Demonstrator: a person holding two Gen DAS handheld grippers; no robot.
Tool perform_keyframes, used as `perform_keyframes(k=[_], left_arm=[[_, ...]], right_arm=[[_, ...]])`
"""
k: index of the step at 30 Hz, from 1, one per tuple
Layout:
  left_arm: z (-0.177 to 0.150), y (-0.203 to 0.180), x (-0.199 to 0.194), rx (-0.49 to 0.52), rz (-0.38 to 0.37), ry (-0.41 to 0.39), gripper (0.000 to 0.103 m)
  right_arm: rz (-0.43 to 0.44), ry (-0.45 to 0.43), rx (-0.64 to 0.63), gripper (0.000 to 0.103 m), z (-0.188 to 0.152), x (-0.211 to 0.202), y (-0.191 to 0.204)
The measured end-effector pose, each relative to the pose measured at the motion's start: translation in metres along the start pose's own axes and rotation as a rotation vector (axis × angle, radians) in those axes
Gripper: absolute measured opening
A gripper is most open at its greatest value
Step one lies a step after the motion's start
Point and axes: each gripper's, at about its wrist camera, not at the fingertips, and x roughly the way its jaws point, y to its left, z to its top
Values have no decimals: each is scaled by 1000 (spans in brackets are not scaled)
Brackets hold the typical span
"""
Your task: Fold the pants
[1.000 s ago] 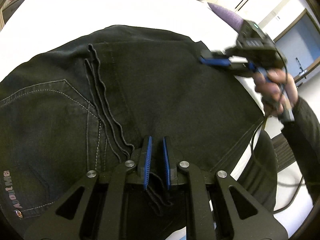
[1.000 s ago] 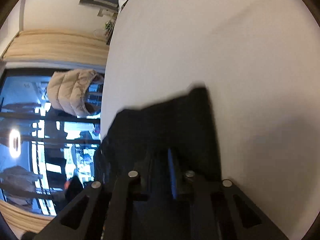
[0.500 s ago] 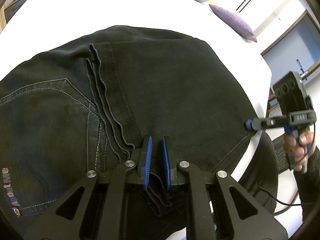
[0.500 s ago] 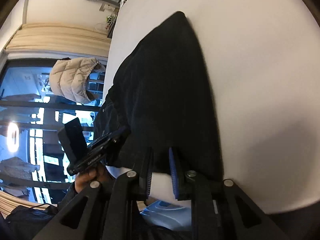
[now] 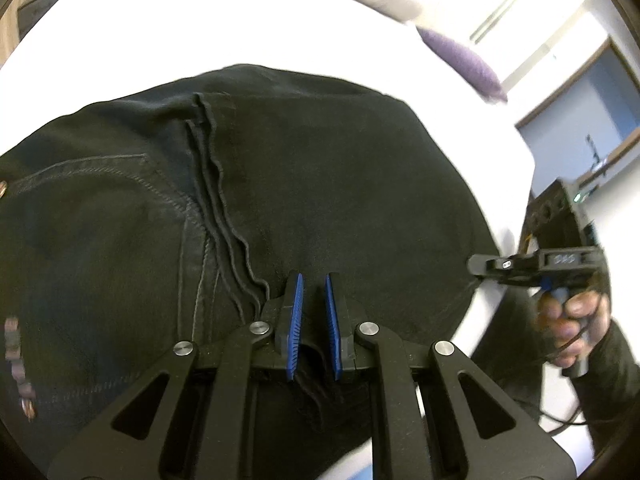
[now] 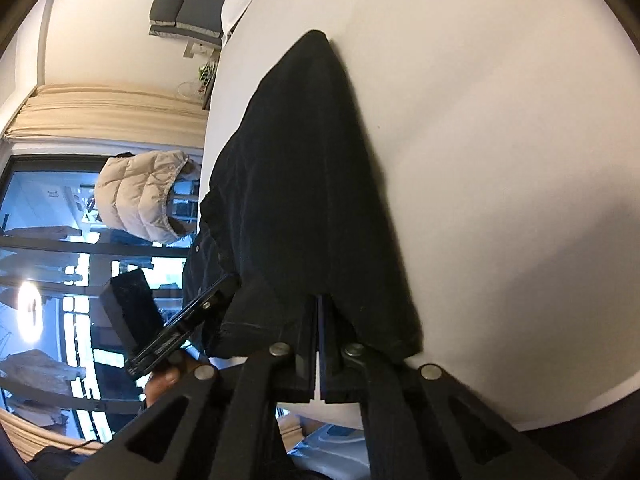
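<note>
Black jeans [image 5: 280, 208] lie folded on a white bed [image 5: 160, 28], with a back pocket at the left and leg hems stacked in the middle. My left gripper [image 5: 312, 280] rests at the near edge, its blue pads slightly apart with dark fabric between them. The right gripper [image 5: 480, 266] shows at the right corner of the jeans, held by a hand. In the right wrist view the right gripper [image 6: 319, 298] is shut on the near edge of the jeans [image 6: 300, 184], which stretch away over the bed [image 6: 500, 160]. The left gripper [image 6: 224, 286] shows there at the left.
Pillows [image 5: 460, 56] lie at the far end of the bed. A beige puffer jacket [image 6: 140, 196] hangs by a dark window [image 6: 48, 240] beyond the bed's left edge. The bed edge runs close under both grippers.
The right gripper has come down from the far corner of the jeans to the near right corner and closed on the edge. The left gripper has stayed in place, pads opened slightly.
</note>
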Motion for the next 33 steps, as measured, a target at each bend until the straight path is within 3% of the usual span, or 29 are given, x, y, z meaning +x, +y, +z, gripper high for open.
perform_keyframes(k=[4, 6, 8, 10, 11, 12, 13, 15, 17, 21, 29, 33], left_arm=[[-15, 8, -40, -48, -6, -59, 11], [-28, 19, -71, -91, -5, -111, 11], [-45, 35, -104, -156, -7, -177, 11], [-65, 54, -135, -233, 8, -243, 18], [-78, 66, -148, -278, 12, -277, 20], [-88, 76, -160, -322, 12, -310, 33], [-97, 87, -169, -370, 12, -339, 62], [-126, 115, -192, -528, 11, -442, 88], [-147, 138, -201, -655, -23, -503, 88], [-165, 176, -190, -821, -147, -500, 88], [-174, 208, -158, -931, -249, -506, 88], [-180, 225, -143, -989, -321, -552, 88]], right_arm=[[-18, -60, -7, 0, -4, -3, 6], [-69, -95, -61, 12, -8, -5, 21], [-58, -135, -106, 64, -13, -7, 42], [-65, -181, -139, 81, -16, -9, 65], [-78, -198, -166, 81, -17, -9, 77], [-75, -203, -188, 81, -17, -7, 88], [-54, -201, -197, 81, -17, -5, 96], [23, -182, -202, 80, -14, 2, 115], [88, -155, -220, 76, -12, 11, 133], [191, -100, -224, 66, -10, 32, 154], [259, -35, -213, 56, -16, 65, 170], [269, -28, -191, 55, -15, 68, 165]])
